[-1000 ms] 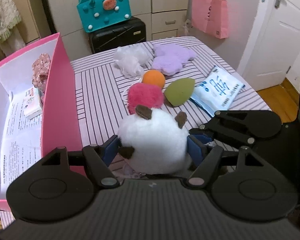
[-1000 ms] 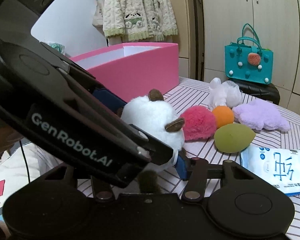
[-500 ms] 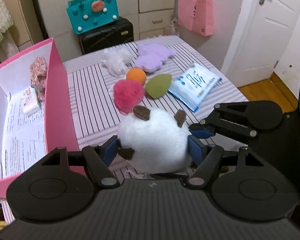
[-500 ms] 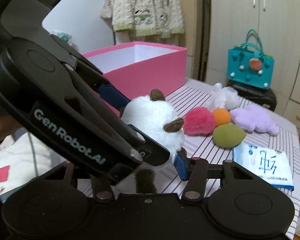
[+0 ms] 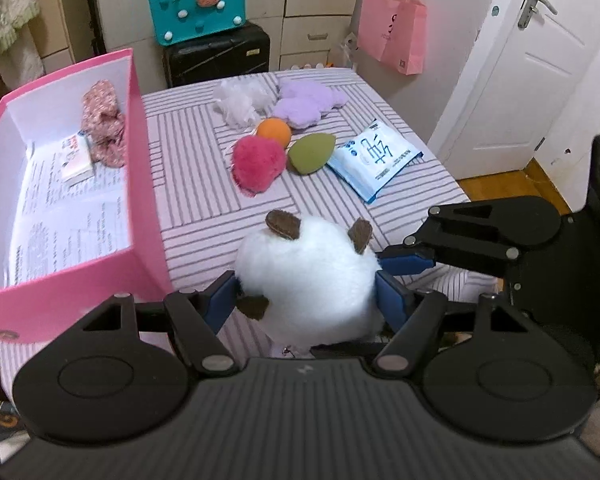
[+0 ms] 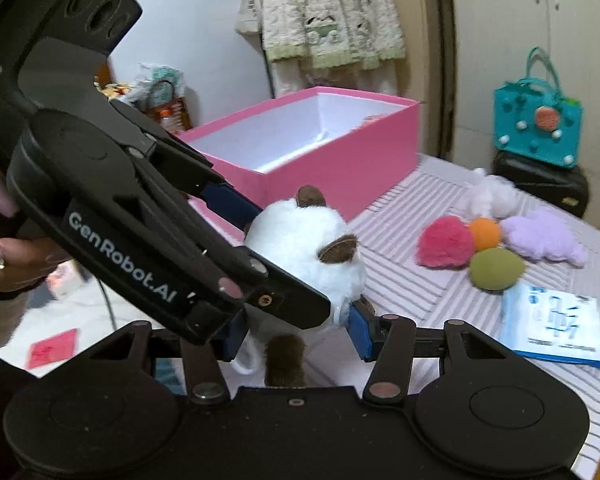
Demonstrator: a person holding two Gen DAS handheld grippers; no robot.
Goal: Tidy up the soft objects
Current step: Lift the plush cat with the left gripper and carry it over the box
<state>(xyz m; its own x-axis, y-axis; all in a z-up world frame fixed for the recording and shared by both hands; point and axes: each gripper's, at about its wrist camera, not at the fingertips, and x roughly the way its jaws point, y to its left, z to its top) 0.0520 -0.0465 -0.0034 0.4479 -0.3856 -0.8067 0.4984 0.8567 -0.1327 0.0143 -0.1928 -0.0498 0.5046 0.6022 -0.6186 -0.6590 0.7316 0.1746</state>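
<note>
Just beside the pink box (image 5: 140, 184), above the striped table (image 5: 188, 184), the white plush (image 5: 308, 276) sits pinched by the left tool (image 5: 306, 294) and the right tool (image 6: 296, 332) together. Carry it level over the box wall, loosening neither tool early.

Plush toy (image 5: 308, 276) between my left tongs (image 5: 306, 294), above table (image 5: 188, 184). My right tongs (image 6: 296, 334) at its lower part. Box (image 5: 140, 184) on table, left of toy; cloth (image 5: 102, 120) and packet (image 5: 76, 158) inside. Pompom (image 5: 256, 164), ball (image 5: 274, 131), sponge (image 5: 310, 154) behind toy; wipes pack (image 5: 374, 160) right of them.
</note>
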